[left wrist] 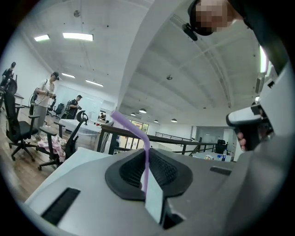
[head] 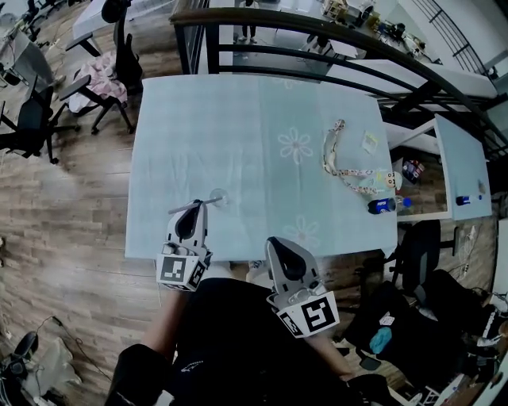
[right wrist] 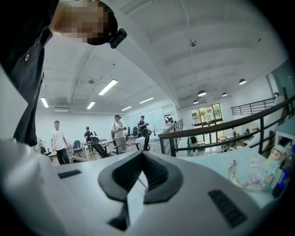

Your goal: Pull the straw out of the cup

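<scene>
Head view, left gripper (head: 193, 210) held level over the bench's (head: 238, 119) near edge, right gripper (head: 279, 244) beside it, bare top ahead, left gripper view, fingers (left wrist: 131, 173) clamped on purple straw (left wrist: 146, 159), right gripper view, fingers (right wrist: 126, 177) together.

Open middle of the table (head: 222, 135), lanyard (head: 328, 151) and bottle (head: 382, 205) crowding its right side — railing (head: 246, 17) barring the far edge
</scene>
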Demonstrator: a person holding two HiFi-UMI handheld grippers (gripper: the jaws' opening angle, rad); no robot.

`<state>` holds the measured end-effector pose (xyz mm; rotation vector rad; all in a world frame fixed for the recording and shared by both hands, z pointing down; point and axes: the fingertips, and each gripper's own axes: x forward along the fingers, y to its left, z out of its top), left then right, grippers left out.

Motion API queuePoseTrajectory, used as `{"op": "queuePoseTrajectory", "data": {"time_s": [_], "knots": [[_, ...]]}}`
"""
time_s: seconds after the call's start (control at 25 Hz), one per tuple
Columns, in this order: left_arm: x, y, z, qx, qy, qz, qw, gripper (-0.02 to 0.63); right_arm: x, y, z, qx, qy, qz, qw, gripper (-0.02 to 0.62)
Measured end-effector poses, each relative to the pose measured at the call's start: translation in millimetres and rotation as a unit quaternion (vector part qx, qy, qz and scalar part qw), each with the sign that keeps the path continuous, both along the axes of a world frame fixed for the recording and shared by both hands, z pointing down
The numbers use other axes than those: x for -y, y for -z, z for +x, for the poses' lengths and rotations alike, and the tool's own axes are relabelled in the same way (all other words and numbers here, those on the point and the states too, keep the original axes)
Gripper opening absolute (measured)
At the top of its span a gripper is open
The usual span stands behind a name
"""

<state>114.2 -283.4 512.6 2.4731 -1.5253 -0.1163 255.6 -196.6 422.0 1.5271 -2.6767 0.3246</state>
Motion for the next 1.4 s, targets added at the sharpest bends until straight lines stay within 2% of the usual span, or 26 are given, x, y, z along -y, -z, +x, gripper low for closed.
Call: {"op": "queuePoseTrajectory", "data": {"time_s": [0.2,0.44,0.68,1.08,1.4], "knots": [[-27,49,10,-0.006,0.019,0.043,0.9989,0.034,-8,5,22,0.008,0.016,0.007,1.000,0.009],[-61,96,34,0.024,0.028,0.091,0.9952,0.034,-14,6,48,0.014,0.034,0.017,0.999,0.009],[-93,137,63,0.003,0.040,0.125,0.9914,0.034,-26,5,67,0.019,0.059,0.020,0.998,0.009],[-154,138,103,0.049,0.055,0.117,0.9904,0.034,-49,5,88,0.025,0.105,0.028,0.994,0.009],[-183,136,123,0.062,0.052,0.117,0.9898,0.034,-60,9,93,0.023,0.122,0.036,0.992,0.009]]}}
